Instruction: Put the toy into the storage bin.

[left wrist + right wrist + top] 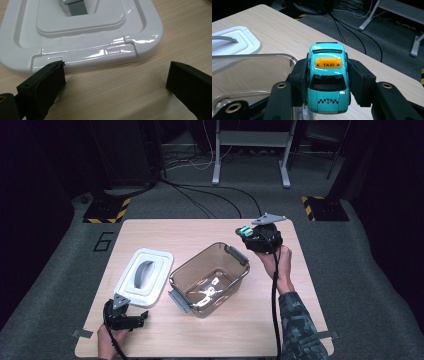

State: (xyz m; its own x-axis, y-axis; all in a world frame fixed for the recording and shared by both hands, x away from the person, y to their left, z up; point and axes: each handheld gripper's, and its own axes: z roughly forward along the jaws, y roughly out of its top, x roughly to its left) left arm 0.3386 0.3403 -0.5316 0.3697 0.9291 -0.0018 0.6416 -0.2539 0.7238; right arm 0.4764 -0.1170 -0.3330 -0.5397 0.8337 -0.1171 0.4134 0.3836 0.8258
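I see a light wooden tabletop [150, 232] on grey carpet [60, 265]. A dark number six [103, 241] is marked by its far left corner. Beyond it, black cables [210, 195] trail across the floor, near yellow-and-black striped pads [106, 211] and a grey metal stand [250, 150].

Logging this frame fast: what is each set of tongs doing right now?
Left tongs: open, empty, just short of the white lid.
Right tongs: shut on the teal toy taxi.
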